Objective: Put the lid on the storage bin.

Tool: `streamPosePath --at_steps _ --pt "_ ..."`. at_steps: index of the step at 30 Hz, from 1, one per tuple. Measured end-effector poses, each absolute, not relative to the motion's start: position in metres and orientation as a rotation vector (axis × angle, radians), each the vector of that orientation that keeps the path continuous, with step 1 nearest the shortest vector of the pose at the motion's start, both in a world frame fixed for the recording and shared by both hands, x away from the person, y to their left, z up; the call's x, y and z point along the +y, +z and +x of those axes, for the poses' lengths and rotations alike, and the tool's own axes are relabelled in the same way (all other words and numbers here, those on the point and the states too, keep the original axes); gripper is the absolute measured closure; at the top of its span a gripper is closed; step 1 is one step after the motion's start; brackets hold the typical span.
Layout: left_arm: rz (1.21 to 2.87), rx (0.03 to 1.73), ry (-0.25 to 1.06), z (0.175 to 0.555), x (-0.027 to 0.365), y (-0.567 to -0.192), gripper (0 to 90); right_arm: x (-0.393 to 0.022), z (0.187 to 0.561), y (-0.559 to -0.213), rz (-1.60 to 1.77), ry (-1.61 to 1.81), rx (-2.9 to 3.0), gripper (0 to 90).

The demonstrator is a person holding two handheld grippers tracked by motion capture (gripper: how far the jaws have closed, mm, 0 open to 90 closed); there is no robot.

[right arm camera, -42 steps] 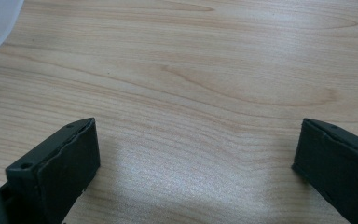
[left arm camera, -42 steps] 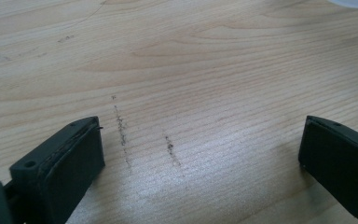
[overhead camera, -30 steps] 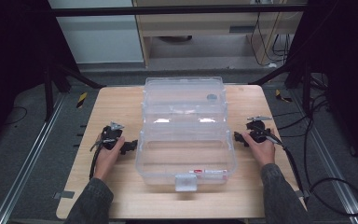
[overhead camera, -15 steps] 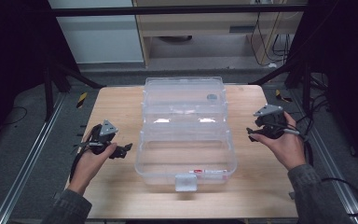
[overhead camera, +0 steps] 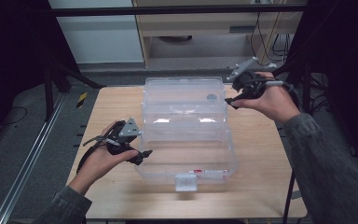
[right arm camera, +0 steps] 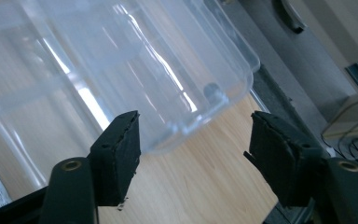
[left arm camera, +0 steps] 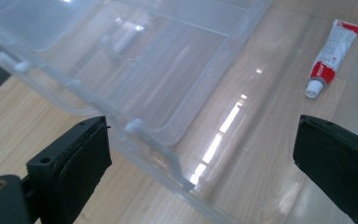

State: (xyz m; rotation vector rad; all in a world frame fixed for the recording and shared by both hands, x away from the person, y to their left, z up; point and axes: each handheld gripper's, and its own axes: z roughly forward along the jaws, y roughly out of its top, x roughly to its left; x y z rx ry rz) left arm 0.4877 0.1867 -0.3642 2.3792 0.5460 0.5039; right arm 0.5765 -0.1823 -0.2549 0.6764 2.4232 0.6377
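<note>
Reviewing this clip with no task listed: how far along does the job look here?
Done: the clear storage box has its lid laid back open, and a toothpaste tube appears to lie inside. In hand: nothing; the left hand-held gripper is open by the box's near left corner, and the right hand-held gripper is open at the lid's far right corner. Left: probably closing the lid, though that is a guess.

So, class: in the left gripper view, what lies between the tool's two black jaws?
In the left gripper view, the open left tool frames the clear plastic box's near rim and wall. The toothpaste tube lies farther off inside the box.
</note>
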Motion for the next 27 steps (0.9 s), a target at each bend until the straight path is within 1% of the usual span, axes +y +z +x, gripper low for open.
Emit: streamPosePath --at_steps 3,5,7,8,11,12,13,15,20,27 --pt "2.396 0.528 0.494 0.487 0.177 -0.368 3.8 -0.170 0.590 -0.252 0.633 0.604 2.457 39.8" --pt "2.406 0.522 0.502 0.487 0.173 -0.368 2.1 -0.163 0.596 -0.254 0.600 0.553 2.480 42.9" --pt "2.403 0.521 0.500 0.487 0.172 -0.365 2.4 -0.158 0.600 -0.258 0.560 0.505 2.503 44.8" --pt "2.399 0.513 0.504 0.486 0.172 -0.362 4.3 -0.155 0.601 -0.259 0.537 0.481 2.515 46.8" --pt "2.388 0.493 0.524 0.483 0.173 -0.355 4.3 -0.154 0.601 -0.258 0.520 0.499 2.520 48.2" --pt "2.382 0.490 0.519 0.482 0.173 -0.353 4.3 -0.152 0.600 -0.256 0.500 0.511 2.532 52.1" --pt "2.379 0.486 0.511 0.481 0.172 -0.352 4.3 -0.152 0.600 -0.256 0.500 0.511 2.532 52.1" --pt "2.384 0.467 0.497 0.479 0.170 -0.350 4.2 -0.149 0.598 -0.255 0.472 0.509 2.555 55.5" --pt "2.395 0.412 0.447 0.475 0.164 -0.350 4.4 -0.140 0.596 -0.259 0.374 0.476 2.608 59.5" --pt "2.470 0.346 0.399 0.470 0.157 -0.356 4.6 -0.129 0.594 -0.270 0.291 0.428 2.659 62.1"
